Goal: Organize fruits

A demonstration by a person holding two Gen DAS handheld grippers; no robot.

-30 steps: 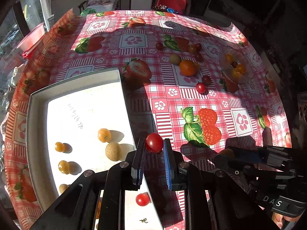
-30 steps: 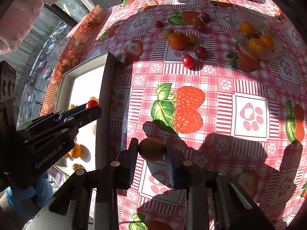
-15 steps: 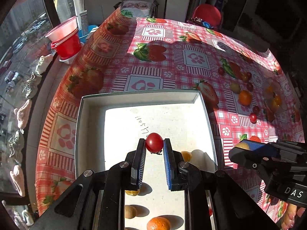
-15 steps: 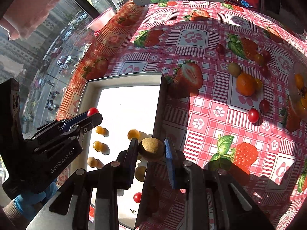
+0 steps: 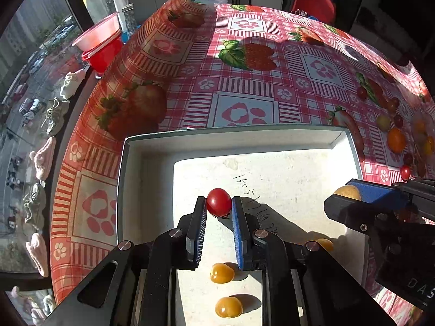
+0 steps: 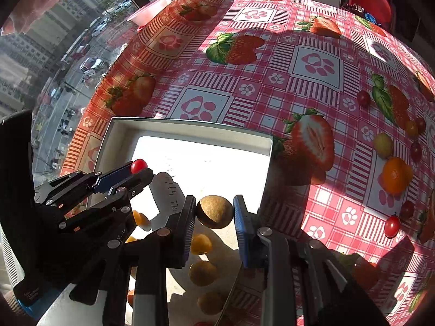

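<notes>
Left gripper (image 5: 218, 212) pinches a small red cherry tomato (image 5: 218, 201) and right gripper (image 6: 214, 214) a round tan-brown fruit (image 6: 214, 211), both above the shallow white cardboard tray (image 5: 228, 140); several yellow fruits (image 5: 221, 272) already lie inside, others wait near the tablecloth's (image 6: 272, 62) right edge

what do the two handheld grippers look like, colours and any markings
Both the left gripper and the right gripper are black, angular frames with silver screw heads and two flat fingers faced with ribbed blue pads. White lettering marks their sides. A blue glove shows beneath the left one.
</notes>
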